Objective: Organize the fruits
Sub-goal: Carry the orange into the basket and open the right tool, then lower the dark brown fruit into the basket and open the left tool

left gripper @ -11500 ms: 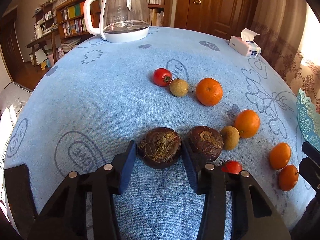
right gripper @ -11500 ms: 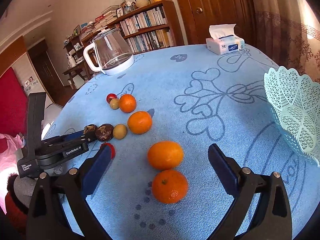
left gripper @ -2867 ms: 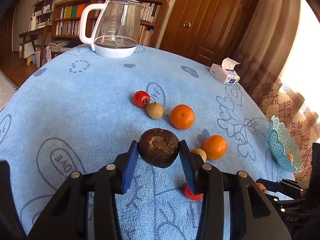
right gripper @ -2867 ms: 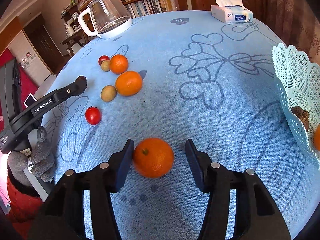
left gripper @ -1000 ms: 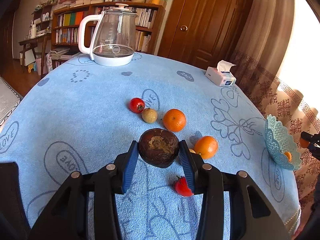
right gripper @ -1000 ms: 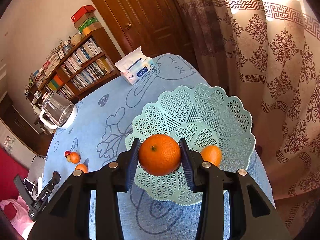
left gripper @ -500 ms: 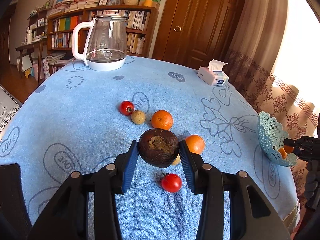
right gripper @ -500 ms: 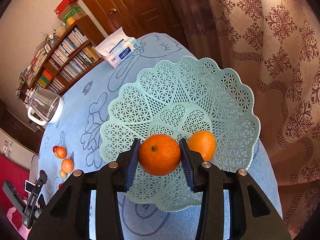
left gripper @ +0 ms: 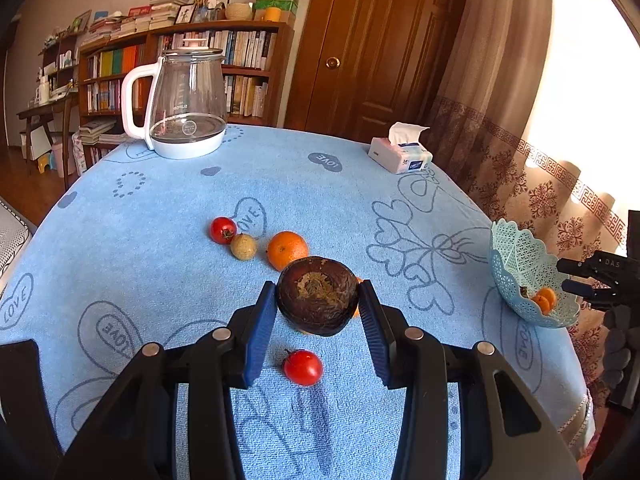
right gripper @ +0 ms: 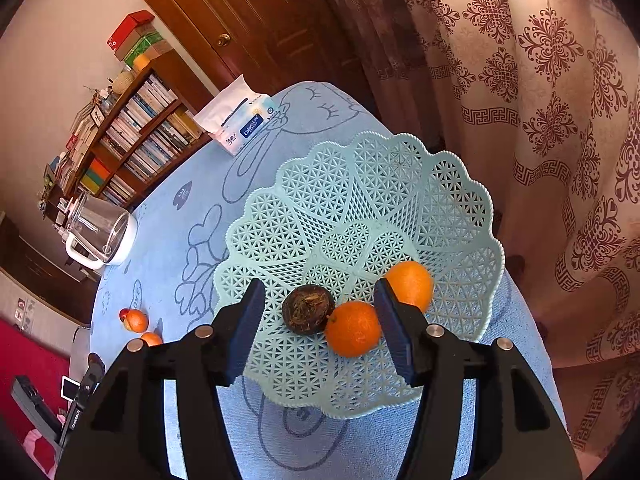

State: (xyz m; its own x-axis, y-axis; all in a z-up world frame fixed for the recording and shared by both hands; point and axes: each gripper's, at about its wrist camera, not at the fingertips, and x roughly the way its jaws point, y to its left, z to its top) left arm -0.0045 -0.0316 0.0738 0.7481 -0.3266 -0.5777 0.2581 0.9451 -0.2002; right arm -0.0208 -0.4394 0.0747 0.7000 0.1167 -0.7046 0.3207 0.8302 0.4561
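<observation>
Left wrist view: the left gripper (left gripper: 318,312) grasps a dark brown round fruit (left gripper: 318,295), both blue pads pressed against its sides, the fruit lifted above the blue tablecloth (left gripper: 168,240). Directly below the jaws lies 1 red tomato (left gripper: 303,367) on the cloth. Farther off, in a short row, sit another red tomato (left gripper: 223,230), a small tan fruit (left gripper: 243,246) touching it, and an orange (left gripper: 287,249) just right of that. A sliver of a further orange fruit shows behind the held fruit's right edge; what it is cannot be told. At the far left of the table stands a glass kettle (left gripper: 186,106) with a white handle; at the far right, a tissue box (left gripper: 400,156). The pale green lattice basket (left gripper: 516,264) sits at the table's right edge, orange fruit visible inside. The right gripper (left gripper: 580,280) reaches over it from the right; its jaw state is not readable from this angle.

Right wrist view: the right gripper (right gripper: 318,320) hangs over the basket (right gripper: 360,184), its jaws having just been opening. They stand released, the pads clear of the fruit. In the basket lie 3 fruits: a dark brown one (right gripper: 307,309), an orange (right gripper: 353,328) touching it, between the pads, and a second orange (right gripper: 412,280) behind the right pad. Far left on the cloth (right gripper: 168,216), 2 oranges and a red tomato remain, well apart from the basket.
</observation>
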